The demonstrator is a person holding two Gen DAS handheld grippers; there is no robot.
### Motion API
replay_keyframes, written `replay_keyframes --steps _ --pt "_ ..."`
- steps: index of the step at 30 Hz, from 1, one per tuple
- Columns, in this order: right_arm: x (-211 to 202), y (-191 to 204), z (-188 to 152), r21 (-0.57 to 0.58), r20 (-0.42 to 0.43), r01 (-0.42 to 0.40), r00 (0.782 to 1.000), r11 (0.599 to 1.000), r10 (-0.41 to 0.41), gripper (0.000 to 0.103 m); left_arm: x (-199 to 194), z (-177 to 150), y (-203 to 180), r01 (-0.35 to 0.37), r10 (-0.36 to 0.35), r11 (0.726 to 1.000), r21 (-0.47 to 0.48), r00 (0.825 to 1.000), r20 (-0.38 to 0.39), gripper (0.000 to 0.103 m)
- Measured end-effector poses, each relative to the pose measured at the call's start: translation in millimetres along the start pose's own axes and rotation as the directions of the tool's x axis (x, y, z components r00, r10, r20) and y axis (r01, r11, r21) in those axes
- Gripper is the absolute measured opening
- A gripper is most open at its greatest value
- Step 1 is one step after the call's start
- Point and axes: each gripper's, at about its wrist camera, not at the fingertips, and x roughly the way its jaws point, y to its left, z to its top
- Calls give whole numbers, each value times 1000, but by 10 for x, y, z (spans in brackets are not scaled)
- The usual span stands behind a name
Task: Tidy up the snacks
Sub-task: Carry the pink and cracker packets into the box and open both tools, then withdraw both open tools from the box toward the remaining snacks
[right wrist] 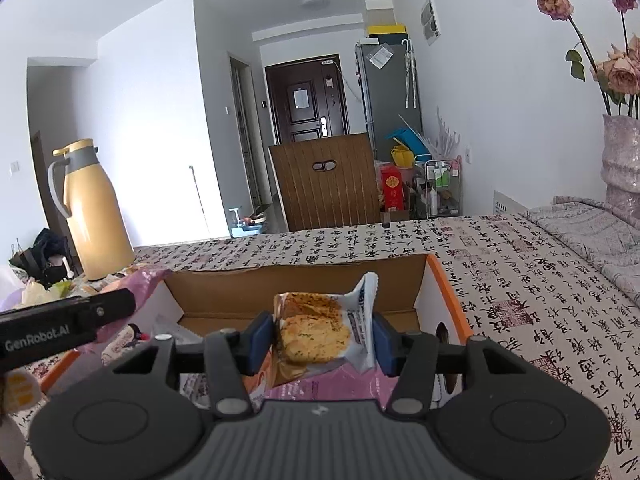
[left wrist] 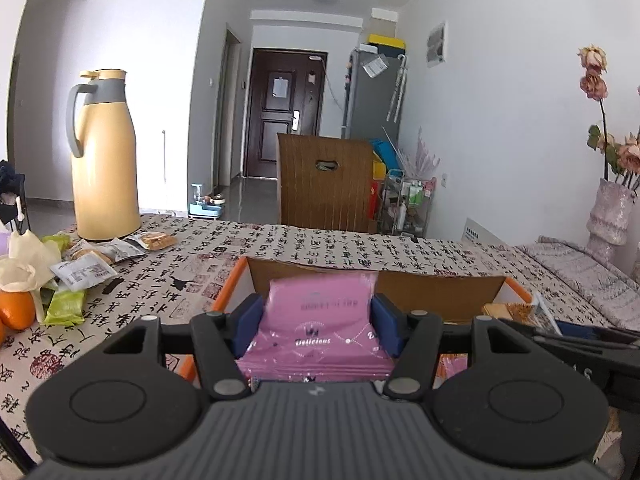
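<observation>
Two hand-held grippers hover over an open cardboard box with orange edges, set on a tablecloth printed with black calligraphy.

The likeliest trouble, as a judgement: the biscuit packet in the right gripper may drop askew. The jaws stand partly apart, and a gap shows between the packet's white crimped end and the right pad, so the grip looks released or close to it. The packet could tip onto its edge, land on the pink packets below at the bottom centre of the frame, or snag on a finger as the gripper withdraws.

A second risk: the 2 grippers work close together. The left gripper's black finger crosses the left edge of the right wrist view, so the 2 may knock one another inside the box.

In the left wrist view, the left gripper clenches a pink packet between its 2 blue pads, at the centre of the frame, just above the box's near wall. The packet bulges between the pads, so too hard a squeeze may crush what is inside.

More loose snacks lie at the left of that view, near a yellow flask.
</observation>
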Motion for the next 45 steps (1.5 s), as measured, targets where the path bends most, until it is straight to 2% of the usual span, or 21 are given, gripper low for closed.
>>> replay_keyframes --steps 1,2,4,7,11,18,28,45 --pt "-10 5 -8 -5 0 12 1000 1000 -12 72 -25 -5 15 2 -2 1000 -8 1000 17 67" --pt "-32 12 -19 -7 6 24 1000 1000 -24 75 -48 1 22 4 -3 1000 -15 1000 26 82" --pt "-77 -3 -22 0 12 22 1000 1000 -22 95 -105 2 40 -14 16 999 -31 998 58 103" --pt "-134 -16 -20 10 34 34 999 999 -35 103 -154 5 40 -34 36 999 -31 996 83 103" --pt "-128 -18 -19 10 28 49 998 999 -49 103 -159 12 39 -38 40 998 -46 998 56 103" --pt "-127 -50 1 16 18 52 998 999 -52 103 -296 88 -4 -23 27 998 -50 997 77 103" --pt "-456 -7 90 -8 49 69 996 998 -68 103 -598 220 -6 -9 14 998 -64 997 78 103" --pt "-1024 45 -351 -35 -24 78 997 996 -79 103 -1084 -85 188 -36 36 999 -9 999 -7 103"
